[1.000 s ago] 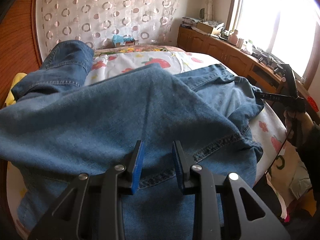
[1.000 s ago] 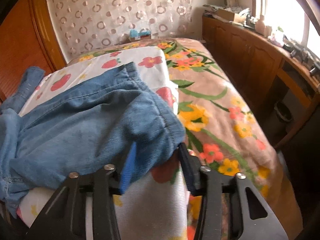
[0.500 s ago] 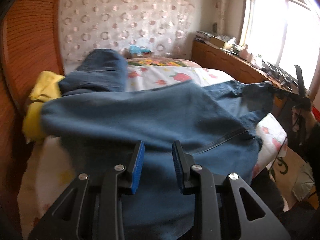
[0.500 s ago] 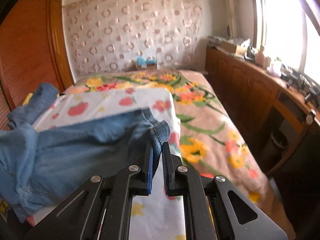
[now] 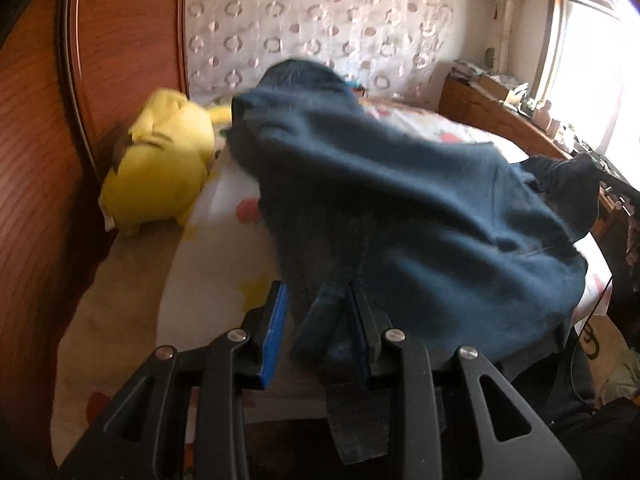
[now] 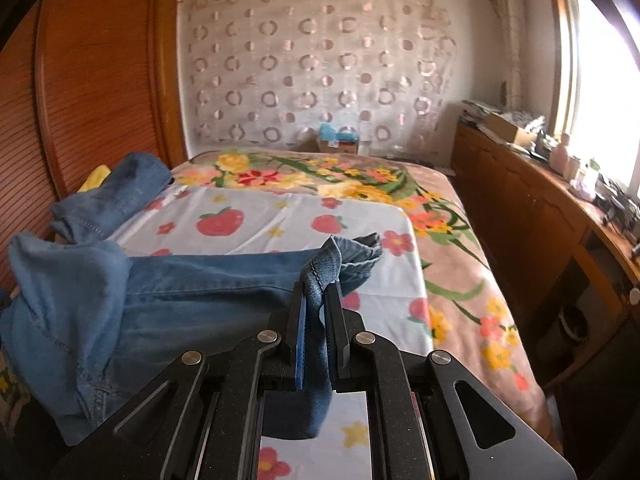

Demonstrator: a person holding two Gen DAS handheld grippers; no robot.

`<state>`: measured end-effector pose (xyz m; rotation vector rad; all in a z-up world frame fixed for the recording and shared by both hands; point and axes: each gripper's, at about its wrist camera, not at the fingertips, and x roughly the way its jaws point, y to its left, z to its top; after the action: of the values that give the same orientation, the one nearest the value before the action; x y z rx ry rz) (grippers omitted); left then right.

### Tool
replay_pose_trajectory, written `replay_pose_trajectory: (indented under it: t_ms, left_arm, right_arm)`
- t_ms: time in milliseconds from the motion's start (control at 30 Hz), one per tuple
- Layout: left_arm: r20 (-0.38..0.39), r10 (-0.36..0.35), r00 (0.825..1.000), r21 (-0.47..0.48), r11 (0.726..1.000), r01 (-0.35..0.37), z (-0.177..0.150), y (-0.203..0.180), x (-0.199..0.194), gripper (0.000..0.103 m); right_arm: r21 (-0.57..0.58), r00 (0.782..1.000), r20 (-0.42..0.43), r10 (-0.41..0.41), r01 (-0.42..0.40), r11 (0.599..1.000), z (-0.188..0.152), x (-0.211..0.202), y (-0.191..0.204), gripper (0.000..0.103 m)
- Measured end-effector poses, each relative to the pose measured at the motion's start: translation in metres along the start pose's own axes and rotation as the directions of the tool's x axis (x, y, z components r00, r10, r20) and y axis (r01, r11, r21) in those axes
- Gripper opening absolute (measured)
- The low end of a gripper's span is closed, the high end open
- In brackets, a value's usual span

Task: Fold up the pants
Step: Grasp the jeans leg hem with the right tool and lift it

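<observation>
Two grippers hold the jeans [image 6: 168,292] above the bed [image 6: 460,248]: the right gripper [image 6: 316,304] has its fingers clenched on a hem, the left gripper [image 5: 318,320] fingers pinch a bunched fold.

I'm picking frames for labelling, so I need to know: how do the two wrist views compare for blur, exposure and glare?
Left wrist view: motion-smeared, the jeans read dark navy with seams lost, the yellow plush toy is soft-edged, and the window blows out white. Right wrist view: sharp, jeans stitching crisp, the strawberry sheet evenly lit, glare only at the right edge. Both bend straight lines.
</observation>
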<state>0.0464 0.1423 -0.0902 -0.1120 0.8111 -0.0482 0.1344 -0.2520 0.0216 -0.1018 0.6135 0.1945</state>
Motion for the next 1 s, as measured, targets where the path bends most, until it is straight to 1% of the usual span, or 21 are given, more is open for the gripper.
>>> replay_pose_trajectory:
  t_ms: [67,300,433,567,600,633,667,733,867,1000]
  left_arm:
    - [-0.015,-0.011,1.0,0.003,1.0,0.011,-0.006,-0.001,0.005,0.028]
    - [0.005,-0.032,0.999,-0.032,0.999,0.032,-0.01,-0.001,0.0,0.028]
    - [0.014,-0.088,0.996,-0.032,0.996,0.089,-0.01,-0.007,-0.005,0.028]
    - [0.003,-0.082,0.997,-0.02,0.996,0.082,-0.009,-0.01,-0.003,0.028]
    - [0.004,-0.084,0.996,-0.018,0.996,0.085,-0.009,-0.01,-0.003,0.024]
    - [0.011,-0.082,0.997,-0.011,0.997,0.083,-0.009,-0.011,-0.006,0.009]
    - [0.033,-0.064,0.997,-0.003,0.998,0.064,-0.009,-0.012,-0.01,0.003]
    - [0.054,-0.067,0.996,0.018,0.998,0.066,-0.009,-0.014,-0.022,0.0]
    - [0.118,-0.069,0.991,0.041,0.997,0.065,-0.01,-0.016,-0.067,0.0]
    - [0.128,-0.066,0.99,0.057,0.997,0.059,-0.015,-0.011,-0.103,0.0]
  right_arm:
    - [-0.014,1.0,-0.005,0.005,-0.006,1.0,0.0,0.002,0.005,0.006]
    - [-0.032,1.0,-0.014,0.018,-0.018,0.999,-0.001,0.003,0.012,0.006]
    - [-0.034,1.0,-0.017,0.017,-0.018,0.999,-0.001,0.004,0.013,0.006]
    - [-0.029,1.0,-0.019,0.022,-0.022,0.999,-0.002,0.005,0.014,0.006]
    - [-0.031,1.0,-0.018,0.02,-0.021,0.999,-0.002,0.005,0.014,0.006]
    - [-0.031,1.0,-0.018,0.02,-0.02,0.999,-0.002,0.005,0.014,0.006]
    - [-0.031,1.0,-0.018,0.021,-0.021,0.999,-0.002,0.005,0.014,0.006]
    - [-0.03,1.0,-0.012,0.024,-0.025,0.999,-0.002,0.004,0.014,0.006]
    - [-0.034,1.0,0.008,0.027,-0.026,0.999,0.001,-0.004,0.015,0.006]
    - [-0.039,0.999,0.028,0.034,-0.032,0.999,0.008,-0.01,0.017,0.006]
